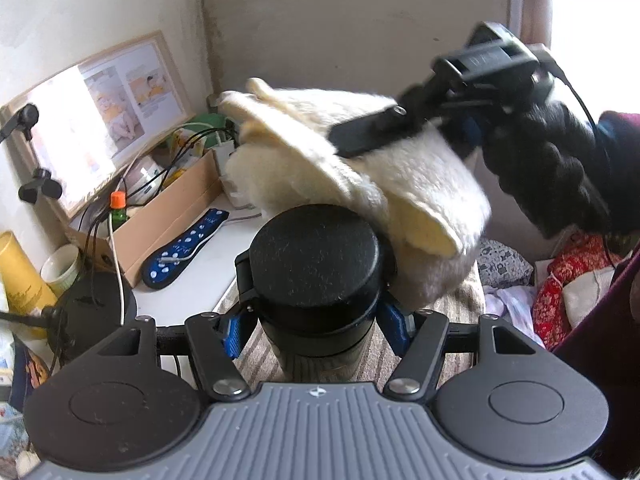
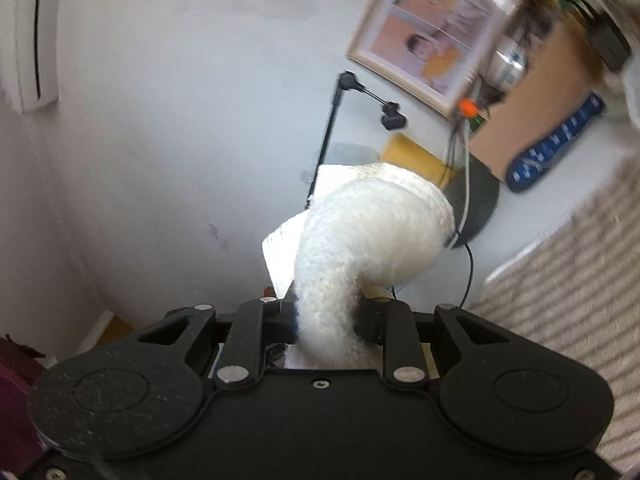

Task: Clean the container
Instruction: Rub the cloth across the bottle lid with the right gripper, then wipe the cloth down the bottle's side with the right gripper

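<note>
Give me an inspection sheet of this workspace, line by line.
Surface: white table, striped mat at its edge.
Job's things: black-lidded container; fluffy cream cloth behind its lid.
Clutter: cardboard box, yellow tube, cup, blue spotted case.
Grippers: left hand-held gripper shut on container; right hand-held gripper shut on cloth.
Cables: several by the box.
Surroundings: framed picture, piled fabrics.

The container's lid [image 1: 314, 256] is showing matt black plastic, dusted with lint. The cloth [image 1: 360, 172] is looking fluffy and cream, a deep soft pile. The cardboard box [image 1: 168, 216] is showing dull brown card; the bench [image 1: 192, 276] is looking smooth and white.
</note>
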Tool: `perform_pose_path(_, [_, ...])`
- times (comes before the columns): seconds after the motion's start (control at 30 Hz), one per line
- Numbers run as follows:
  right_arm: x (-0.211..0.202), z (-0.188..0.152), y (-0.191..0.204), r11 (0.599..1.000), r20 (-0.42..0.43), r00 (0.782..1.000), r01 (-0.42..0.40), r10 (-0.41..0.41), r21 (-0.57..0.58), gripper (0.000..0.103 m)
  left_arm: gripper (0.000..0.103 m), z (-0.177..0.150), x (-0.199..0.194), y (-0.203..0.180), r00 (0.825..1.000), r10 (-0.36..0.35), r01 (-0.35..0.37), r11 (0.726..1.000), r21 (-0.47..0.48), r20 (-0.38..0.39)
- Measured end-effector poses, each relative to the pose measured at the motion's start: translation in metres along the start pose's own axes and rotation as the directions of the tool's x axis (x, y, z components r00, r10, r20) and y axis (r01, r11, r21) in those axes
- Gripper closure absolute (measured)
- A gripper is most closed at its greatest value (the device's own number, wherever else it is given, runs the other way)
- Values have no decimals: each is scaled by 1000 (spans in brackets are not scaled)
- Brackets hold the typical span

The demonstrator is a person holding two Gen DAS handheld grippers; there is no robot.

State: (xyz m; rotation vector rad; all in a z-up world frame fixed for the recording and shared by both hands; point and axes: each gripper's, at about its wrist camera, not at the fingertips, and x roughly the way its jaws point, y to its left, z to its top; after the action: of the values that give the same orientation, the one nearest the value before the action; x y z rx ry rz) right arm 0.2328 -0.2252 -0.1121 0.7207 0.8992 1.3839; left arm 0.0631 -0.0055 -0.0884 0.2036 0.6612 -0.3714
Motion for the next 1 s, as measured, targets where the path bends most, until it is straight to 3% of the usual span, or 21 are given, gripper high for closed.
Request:
perform_pose_path(0.27, [5,-7,-31,994,-74,993,94,-90,59,81,39,0,3,-4,1000,-13,13,999,52,5])
perform_pose_path(0.53, [21,-16,-70,975,-200,958,217,-205,41,81,39,2,4,-4,1000,-11,11,999,46,-1])
perform_pose_path(0.9, [49,-24,-97,927,-327,867,347,-376,-145,81,39,6,8,-7,1000,24,-24,1000,9,-11])
perform_pose_path(1.0, [58,-32,-98,894,-362,820,374,-443,-247,82,39,8,11,-7,999,32,-32,999,2,-14])
